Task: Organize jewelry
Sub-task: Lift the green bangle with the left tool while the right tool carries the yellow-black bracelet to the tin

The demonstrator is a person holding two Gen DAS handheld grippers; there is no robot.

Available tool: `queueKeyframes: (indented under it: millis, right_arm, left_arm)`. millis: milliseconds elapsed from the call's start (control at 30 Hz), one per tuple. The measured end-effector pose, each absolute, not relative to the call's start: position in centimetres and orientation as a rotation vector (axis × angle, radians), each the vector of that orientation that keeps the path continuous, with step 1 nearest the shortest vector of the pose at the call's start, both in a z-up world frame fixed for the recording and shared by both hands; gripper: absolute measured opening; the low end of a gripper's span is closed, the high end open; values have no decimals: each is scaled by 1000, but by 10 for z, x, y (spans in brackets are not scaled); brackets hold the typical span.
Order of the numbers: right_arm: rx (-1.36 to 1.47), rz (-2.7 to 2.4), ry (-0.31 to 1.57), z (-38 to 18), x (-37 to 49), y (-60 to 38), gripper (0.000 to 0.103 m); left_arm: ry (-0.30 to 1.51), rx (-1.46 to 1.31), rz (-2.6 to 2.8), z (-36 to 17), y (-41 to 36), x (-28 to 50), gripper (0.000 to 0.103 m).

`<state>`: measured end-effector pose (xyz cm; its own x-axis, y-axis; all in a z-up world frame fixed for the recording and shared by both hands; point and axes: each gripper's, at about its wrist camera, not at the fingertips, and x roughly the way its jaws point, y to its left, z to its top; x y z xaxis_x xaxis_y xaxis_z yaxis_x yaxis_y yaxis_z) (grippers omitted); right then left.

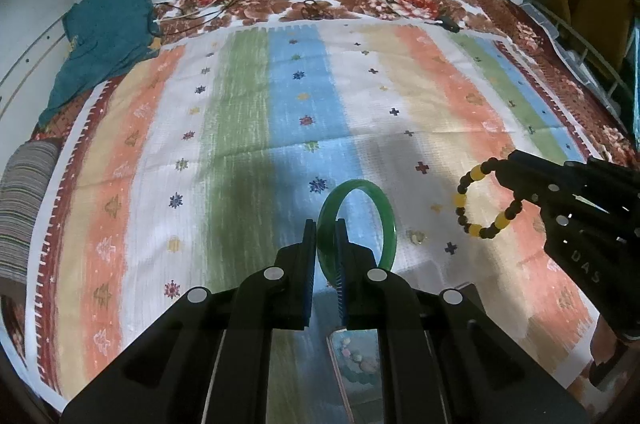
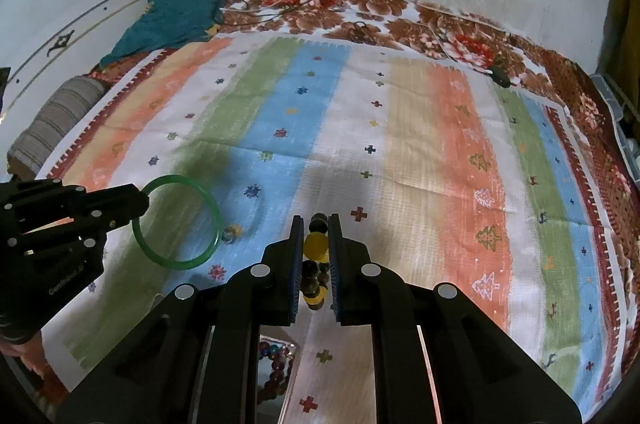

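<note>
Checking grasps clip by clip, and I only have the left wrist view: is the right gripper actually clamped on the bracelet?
Observer: Yes. In the right wrist view, the right gripper is shut on the bracelet, pinching a yellow bead.
Operator: How much of the bangle does the left gripper hold?
Observer: One spot on its rim. The rest of the bangle juts free past the left gripper.
</note>
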<state>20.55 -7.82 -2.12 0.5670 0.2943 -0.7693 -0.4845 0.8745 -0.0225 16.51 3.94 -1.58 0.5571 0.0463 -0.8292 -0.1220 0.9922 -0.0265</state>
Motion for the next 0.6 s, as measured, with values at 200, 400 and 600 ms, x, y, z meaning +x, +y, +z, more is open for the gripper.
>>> queueKeyframes:
  millis: [200, 400, 600]
  right_arm:
    - [-239, 473, 833, -15, 193, -81, 13]
    - [-238, 475, 824, -12, 184, -84, 13]
    - [-235, 491, 815, -7, 169, -89, 13]
  left_arm:
    - [949, -94, 85, -7, 34, 154, 9]
    - [945, -87, 80, -6, 29, 142, 9]
    - [931, -86, 74, -3, 24, 130, 9]
